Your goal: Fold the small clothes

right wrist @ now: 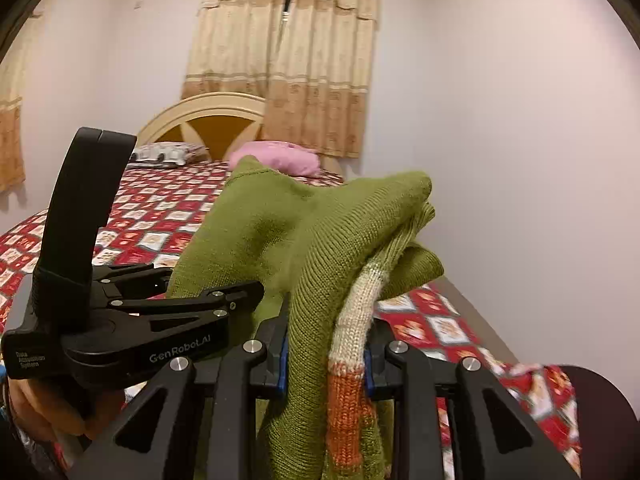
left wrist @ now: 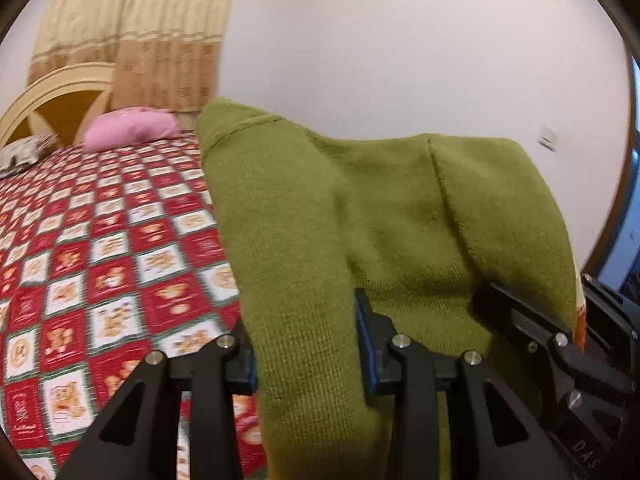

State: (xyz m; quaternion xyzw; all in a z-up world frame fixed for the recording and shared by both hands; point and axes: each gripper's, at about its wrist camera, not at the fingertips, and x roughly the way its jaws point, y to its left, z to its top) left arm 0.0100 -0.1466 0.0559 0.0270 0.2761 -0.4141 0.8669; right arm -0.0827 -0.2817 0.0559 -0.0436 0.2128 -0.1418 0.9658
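Both grippers hold one green knit clear of the bed, bunched between them; the left gripper is clamped on a thick fold of it, and the right gripper pinches a gathered wad that includes an orange and cream striped band.

Risks, as I judge them: the grips sit close together, so the knit may come down still bunched and crease badly when laid out; the right grip takes several layers at once, so one layer could slip free and drop unevenly; loose knit hanging below could drag and snag on the bedspread.

Hidden: the lower part of the knit is cut off beneath both views, so its shape, sleeves and hem cannot be made out; the left view is blurred; only a bit of a hand shows.
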